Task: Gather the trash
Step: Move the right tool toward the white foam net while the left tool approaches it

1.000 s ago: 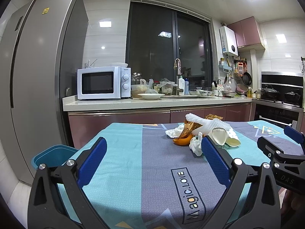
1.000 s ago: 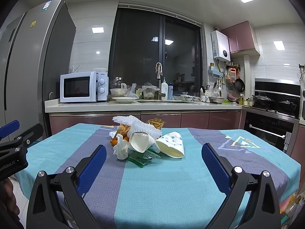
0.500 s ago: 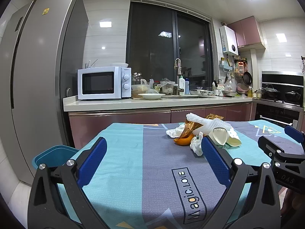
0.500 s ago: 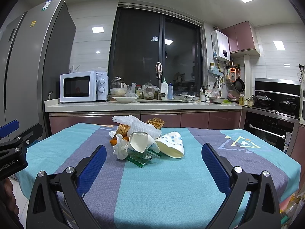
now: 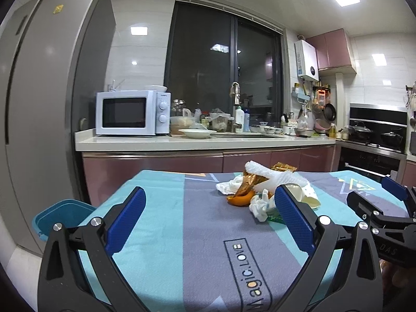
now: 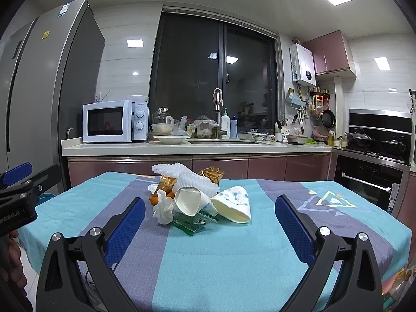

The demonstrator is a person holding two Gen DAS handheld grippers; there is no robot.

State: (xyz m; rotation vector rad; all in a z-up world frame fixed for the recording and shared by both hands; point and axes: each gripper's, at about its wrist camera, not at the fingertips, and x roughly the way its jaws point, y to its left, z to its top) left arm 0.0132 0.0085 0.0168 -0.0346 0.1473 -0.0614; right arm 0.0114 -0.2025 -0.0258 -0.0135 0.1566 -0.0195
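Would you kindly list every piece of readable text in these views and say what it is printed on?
"Magic.LOVE": tablecloth.
"DAS": right tool, body seen from the left view.
"nRobot.AI", cut off: left tool, body seen from the right view.
Microwave brand, fridge stickers, water heater label: too small to read.
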